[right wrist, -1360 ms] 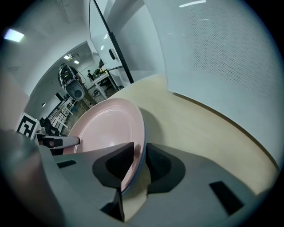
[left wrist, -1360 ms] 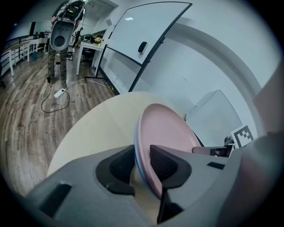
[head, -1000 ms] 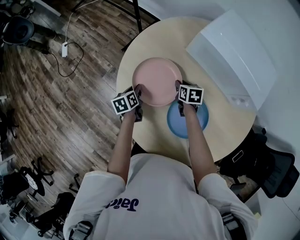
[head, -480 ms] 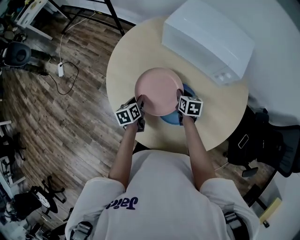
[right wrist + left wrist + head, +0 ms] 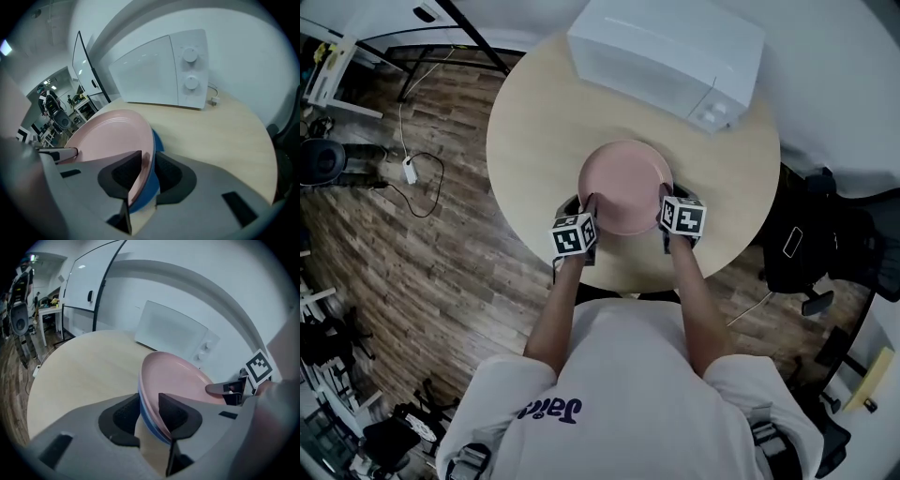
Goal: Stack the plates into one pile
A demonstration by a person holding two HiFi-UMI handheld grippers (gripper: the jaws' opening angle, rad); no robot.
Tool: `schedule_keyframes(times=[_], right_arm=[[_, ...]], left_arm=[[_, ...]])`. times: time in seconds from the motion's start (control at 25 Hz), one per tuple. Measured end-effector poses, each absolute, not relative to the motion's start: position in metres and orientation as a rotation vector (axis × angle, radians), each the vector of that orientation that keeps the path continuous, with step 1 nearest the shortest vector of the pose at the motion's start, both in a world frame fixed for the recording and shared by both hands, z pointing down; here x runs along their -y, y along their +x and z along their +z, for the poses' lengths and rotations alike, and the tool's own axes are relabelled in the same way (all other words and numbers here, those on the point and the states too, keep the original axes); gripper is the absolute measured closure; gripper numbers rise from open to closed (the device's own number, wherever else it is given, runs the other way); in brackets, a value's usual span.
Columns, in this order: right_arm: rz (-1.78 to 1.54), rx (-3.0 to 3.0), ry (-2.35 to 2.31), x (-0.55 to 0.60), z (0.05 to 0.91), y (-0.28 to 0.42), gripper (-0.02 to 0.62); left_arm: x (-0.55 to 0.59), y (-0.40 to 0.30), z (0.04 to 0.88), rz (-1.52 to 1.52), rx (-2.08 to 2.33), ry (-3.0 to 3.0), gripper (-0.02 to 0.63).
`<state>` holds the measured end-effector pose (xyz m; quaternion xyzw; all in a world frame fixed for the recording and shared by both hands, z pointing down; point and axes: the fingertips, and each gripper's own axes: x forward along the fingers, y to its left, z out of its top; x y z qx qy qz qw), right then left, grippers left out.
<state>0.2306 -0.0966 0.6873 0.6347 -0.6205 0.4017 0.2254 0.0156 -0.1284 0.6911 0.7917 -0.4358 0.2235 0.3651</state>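
Round table (image 5: 534, 131) (pale wood) bears microwave (image 5: 666, 56) and blue plate (image 5: 157, 143).

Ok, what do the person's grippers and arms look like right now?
The left gripper and right gripper are grey with black padded jaws; each carries a white cube with black square markers. The person wears a white short-sleeved T-shirt with dark lettering.

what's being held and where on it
The pink plate, held at its rim on opposite sides: left tongs on the left edge, right tongs on the right. The blue plate lies just under it, its edge between both tongs too.
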Motion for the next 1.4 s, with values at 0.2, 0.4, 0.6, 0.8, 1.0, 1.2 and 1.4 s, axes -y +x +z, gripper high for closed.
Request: schedule_keyframes(times=[0.2,0.4,0.6,0.8,1.0,1.2,1.4], right_arm=[[1.050,1.652,1.742,0.085,0.704,0.244,0.517],[0.955,1.646,1.750,0.090,0.708,0.245,0.540],[0.912,1.635,1.751,0.094,0.706,0.250,0.532],[0.912,1.749,1.792,0.103,0.672,0.238,0.442],[0.741,1.980,1.827,0.136,0.594,0.208,0.444],[0.418,2.182,1.893,0.168,0.479,0.191,0.545],[0.145,2.280,1.945,0.165,0.387,0.182,0.574]], left_arm=[[0.130,0.028,0.706,0.749,1.174,2.126,0.480],[0.137,0.028,0.719,0.846,1.224,2.160,0.480],[0.132,0.037,0.727,0.851,1.089,2.171,0.429],[0.135,0.028,0.693,0.663,1.137,2.105,0.364],[0.164,0.028,0.604,0.426,1.260,2.200,0.364],[0.191,0.044,0.492,0.270,1.352,2.450,0.431],[0.189,0.054,0.404,0.142,1.437,2.648,0.571]])
